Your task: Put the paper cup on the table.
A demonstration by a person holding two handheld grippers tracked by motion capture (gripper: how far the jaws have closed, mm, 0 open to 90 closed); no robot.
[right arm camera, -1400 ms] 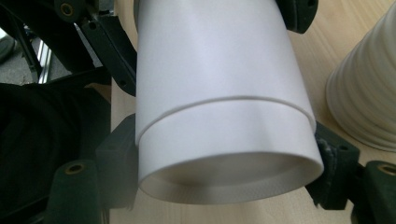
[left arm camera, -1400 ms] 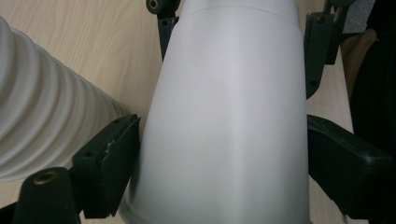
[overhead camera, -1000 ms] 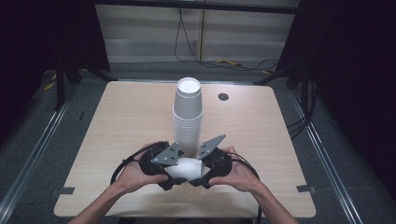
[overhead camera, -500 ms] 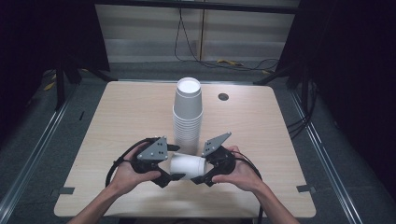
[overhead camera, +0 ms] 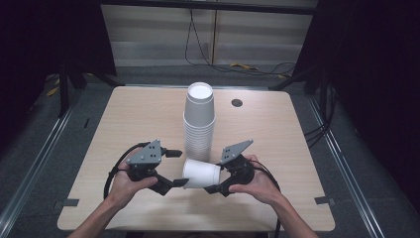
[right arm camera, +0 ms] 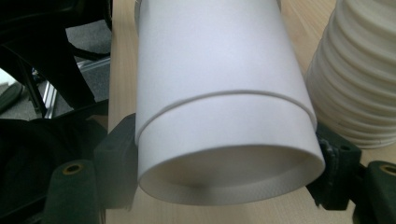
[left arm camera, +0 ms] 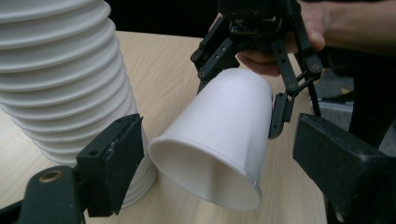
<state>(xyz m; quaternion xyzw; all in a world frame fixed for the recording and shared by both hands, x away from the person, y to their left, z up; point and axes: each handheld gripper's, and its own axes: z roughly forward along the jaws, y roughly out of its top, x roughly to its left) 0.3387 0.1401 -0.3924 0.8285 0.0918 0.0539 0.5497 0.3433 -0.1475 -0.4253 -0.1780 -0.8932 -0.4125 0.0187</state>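
So one paper cup point(overhead camera: 201, 173) was off the stack point(overhead camera: 198, 124), lying sideways, right tool point(overhead camera: 214, 187) clamped on its base. Left tool point(overhead camera: 181, 167) gaped wide at the rim, handover pending.

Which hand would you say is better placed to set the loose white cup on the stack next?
Right, probably. The right claw is shut on the cup at its base end and holds it beside the stack. The left claw stands open at the rim, gripping nothing.

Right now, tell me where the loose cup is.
In the high view the cup lies sideways near the table's front edge, before the stack, gripped by the right hand-held gripper.
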